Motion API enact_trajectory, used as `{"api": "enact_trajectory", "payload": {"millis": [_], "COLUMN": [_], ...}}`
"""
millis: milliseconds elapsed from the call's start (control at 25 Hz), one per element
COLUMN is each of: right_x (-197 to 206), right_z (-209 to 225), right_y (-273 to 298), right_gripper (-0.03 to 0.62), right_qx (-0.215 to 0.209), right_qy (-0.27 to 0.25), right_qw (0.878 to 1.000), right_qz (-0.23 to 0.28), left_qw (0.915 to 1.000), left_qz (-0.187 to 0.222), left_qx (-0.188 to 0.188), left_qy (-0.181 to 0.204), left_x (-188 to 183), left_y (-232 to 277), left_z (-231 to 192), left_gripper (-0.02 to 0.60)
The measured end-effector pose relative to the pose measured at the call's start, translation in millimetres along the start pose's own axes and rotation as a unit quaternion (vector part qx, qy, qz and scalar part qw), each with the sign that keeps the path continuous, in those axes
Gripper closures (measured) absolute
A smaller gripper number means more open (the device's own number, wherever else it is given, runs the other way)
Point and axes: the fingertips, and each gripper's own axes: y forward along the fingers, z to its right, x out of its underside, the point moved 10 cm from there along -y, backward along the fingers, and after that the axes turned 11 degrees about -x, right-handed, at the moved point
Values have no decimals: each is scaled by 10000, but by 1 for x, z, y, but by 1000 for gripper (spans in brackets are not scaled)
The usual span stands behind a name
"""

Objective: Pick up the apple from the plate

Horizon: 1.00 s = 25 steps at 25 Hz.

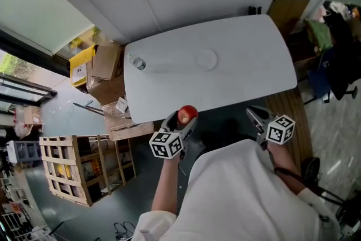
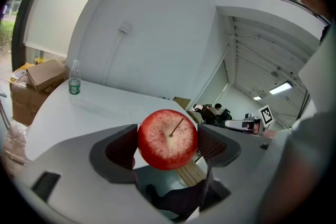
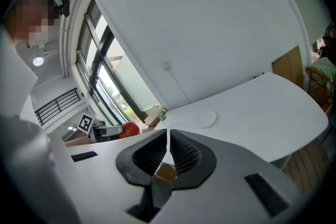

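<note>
My left gripper (image 1: pixel 184 119) is shut on a red apple (image 1: pixel 187 114), held off the near edge of the white table (image 1: pixel 237 73). In the left gripper view the apple (image 2: pixel 167 139) sits squarely between the two dark pads, stem facing the camera. The white plate (image 1: pixel 206 59) lies bare near the table's middle and shows small in the right gripper view (image 3: pixel 207 118). My right gripper (image 1: pixel 255 115) hangs off the near edge too, to the right, its jaws pressed together with nothing between them (image 3: pixel 168 150). From there the apple (image 3: pixel 131 129) shows at the left.
A clear water bottle (image 1: pixel 136 62) stands at the table's far left corner, also in the left gripper view (image 2: pixel 74 79). Cardboard boxes (image 1: pixel 107 73) and a wooden crate (image 1: pixel 73 166) crowd the floor at the left. A chair with clothes (image 1: pixel 333 48) stands at the right.
</note>
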Motion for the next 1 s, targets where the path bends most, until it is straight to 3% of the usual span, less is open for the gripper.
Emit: {"api": "enact_trajectory", "payload": {"millis": [560,1000], "right_x": [-41,-57], "right_z": [30,54], "right_y": [-1,-5], "right_gripper": [551,551], "right_qx": [-457,-548], "right_qy": [-407,-372], "right_qw": [9980,9975], "right_qz": [-164,-227], "left_qw": [9990,9986], "left_qz": [247,305], "left_qx": [-204,-246], "left_qy": [-314,-366], "left_x": [8,1], "left_y": [-1,19], "left_z": [41,60], "left_gripper": [224,224]}}
